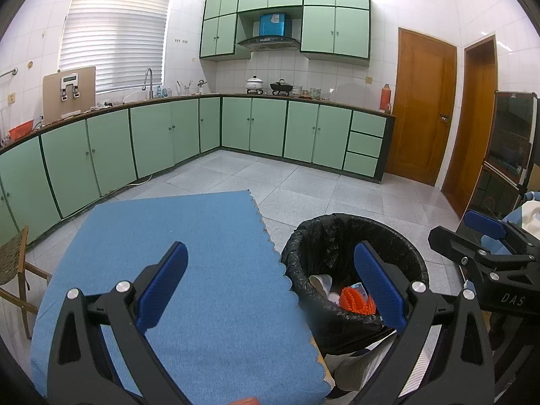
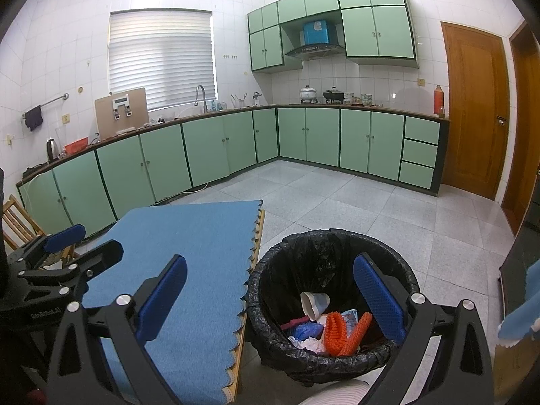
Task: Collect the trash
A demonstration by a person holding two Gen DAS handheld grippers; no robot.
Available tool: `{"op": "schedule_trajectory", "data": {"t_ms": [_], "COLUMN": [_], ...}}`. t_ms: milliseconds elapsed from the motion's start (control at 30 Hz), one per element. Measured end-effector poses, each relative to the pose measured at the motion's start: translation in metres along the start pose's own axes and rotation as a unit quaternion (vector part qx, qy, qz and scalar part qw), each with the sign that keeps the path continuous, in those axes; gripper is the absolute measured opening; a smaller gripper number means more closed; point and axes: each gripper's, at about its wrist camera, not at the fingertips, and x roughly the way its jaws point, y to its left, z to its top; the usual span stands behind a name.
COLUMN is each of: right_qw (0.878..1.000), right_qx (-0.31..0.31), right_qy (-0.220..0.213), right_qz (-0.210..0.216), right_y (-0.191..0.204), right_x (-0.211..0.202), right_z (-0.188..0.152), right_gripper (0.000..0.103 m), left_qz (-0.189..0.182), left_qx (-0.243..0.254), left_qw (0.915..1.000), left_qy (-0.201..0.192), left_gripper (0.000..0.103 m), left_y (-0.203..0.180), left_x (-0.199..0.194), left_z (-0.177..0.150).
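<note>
the trash, a paper cup, orange netting and crumpled wrappers, lies inside the black-lined bin on the floor just beside the tabletop's blue cloth. the right gripper hangs over the bin, fingers wide apart and empty. the left gripper, also spread and empty, straddles the cloth edge and the bin.

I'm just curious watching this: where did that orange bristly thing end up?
The orange bristly piece lies inside the black-lined trash bin, low in both views, beside a white cup and just right of the blue tablecloth.
</note>
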Motion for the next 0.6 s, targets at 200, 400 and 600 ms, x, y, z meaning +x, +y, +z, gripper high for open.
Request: {"op": "schedule_trajectory", "data": {"t_ms": [200,400,600], "right_qw": [1.0,1.0,1.0], "right_qx": [0.0,-0.001,-0.003], "right_qy": [-0.001,0.0,0.0], "right_qz": [0.0,-0.001,0.001], "right_y": [0.0007,0.0013,-0.0005], "right_x": [-0.0002,0.0,0.0017], "right_z": [0.0,-0.0003,0.0015], "right_gripper": [0.097,0.097,0.097], "left_qz": [0.0,0.001,0.0], "left_qx": [0.0,0.0,0.001], "left_qw": [1.0,1.0,1.0], "left_qy": [0.0,0.0,0.0], "left_gripper": [0.096,0.096,0.096], "left_y": [-0.0008,-0.0011,-0.0003], "left_x": [0.0002,0.0001,0.0], "left_z": [0.0002,0.0006,0.0008]}}
